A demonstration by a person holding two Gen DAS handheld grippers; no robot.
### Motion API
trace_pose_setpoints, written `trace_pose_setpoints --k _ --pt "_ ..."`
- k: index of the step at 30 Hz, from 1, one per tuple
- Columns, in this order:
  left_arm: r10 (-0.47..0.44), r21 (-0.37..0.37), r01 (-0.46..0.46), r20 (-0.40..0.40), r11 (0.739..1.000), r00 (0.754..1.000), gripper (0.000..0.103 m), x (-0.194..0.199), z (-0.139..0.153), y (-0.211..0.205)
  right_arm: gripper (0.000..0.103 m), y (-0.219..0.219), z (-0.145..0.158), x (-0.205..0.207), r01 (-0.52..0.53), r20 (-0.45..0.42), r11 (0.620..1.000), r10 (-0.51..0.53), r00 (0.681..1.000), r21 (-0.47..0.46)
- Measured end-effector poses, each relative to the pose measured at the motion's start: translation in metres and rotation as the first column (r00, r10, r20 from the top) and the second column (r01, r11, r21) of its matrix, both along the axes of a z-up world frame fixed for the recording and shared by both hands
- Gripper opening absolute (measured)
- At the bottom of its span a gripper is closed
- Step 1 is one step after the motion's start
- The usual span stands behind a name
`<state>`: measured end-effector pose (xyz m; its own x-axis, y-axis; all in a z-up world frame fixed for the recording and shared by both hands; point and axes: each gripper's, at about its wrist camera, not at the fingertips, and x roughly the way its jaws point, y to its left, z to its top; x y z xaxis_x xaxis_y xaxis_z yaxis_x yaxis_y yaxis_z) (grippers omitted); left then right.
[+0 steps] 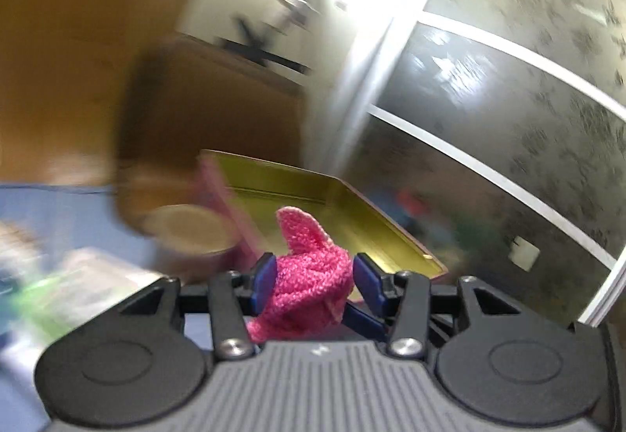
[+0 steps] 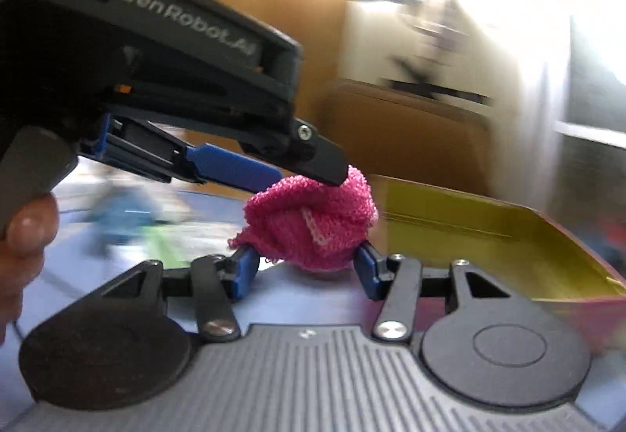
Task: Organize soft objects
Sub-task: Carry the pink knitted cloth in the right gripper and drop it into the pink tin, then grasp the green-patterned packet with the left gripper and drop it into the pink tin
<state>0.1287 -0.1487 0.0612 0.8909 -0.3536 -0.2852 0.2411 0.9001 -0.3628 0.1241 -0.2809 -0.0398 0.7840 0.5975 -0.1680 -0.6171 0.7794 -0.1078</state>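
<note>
The left claw [image 1: 313,279] grips a bunched pink knitted cloth [image 1: 309,267] between its blue pads [image 1: 266,275], which press into the fabric on both sides; one corner of the cloth stands up above the fingers. In the right wrist view the same pink knitted cloth [image 2: 313,224] hangs from the left claw [image 2: 309,177], which comes in from the upper left, held by a hand [image 2: 23,236] at the picture's left edge. The right claw [image 2: 305,267] sits just under the bundle with a blue pad [image 2: 244,269] at either side. Its left pad stands slightly clear of the fabric, the other is at its edge, so the right claw reads as open around the cloth, not clamped on it.

Ahead lies a shallow yellow-green tray [image 1: 352,213] with a pink outer rim, and its visible floor is bare. Its near edge lies close beyond the cloth, and its raised walls bound the way in from the front and right. A round tan lid or dish [image 1: 187,228] sits just left of the tray, too blurred to name. A brown cardboard box [image 1: 211,107] stands behind the tray and closes off the far side. The blue bench [image 2: 313,299] is clear right under the cloth. Blurred green and white items [image 1: 58,283] crowd the left.
</note>
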Motion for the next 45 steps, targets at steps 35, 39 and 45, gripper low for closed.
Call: trace_pose_setpoints --k 35,39,45 --pt "0.679 0.060 -0.678 -0.003 0.733 0.734 0.061 -0.182 -0.066 0.178 0.056 0.255 0.055 0.044 -0.521 -0.321 0.851 0.477 0.818 -0.063" --pt "0.705 0.030 -0.705 -0.015 0.709 0.709 0.061 -0.195 -0.062 0.167 0.040 0.303 0.045 0.076 -0.534 -0.542 0.839 0.403 0.738 -0.104" --pt "0.716 -0.160 -0.724 -0.110 0.671 0.689 0.065 -0.208 -0.074 0.192 0.027 0.265 0.043 0.040 -0.621 -0.549 0.779 0.481 0.684 -0.092"
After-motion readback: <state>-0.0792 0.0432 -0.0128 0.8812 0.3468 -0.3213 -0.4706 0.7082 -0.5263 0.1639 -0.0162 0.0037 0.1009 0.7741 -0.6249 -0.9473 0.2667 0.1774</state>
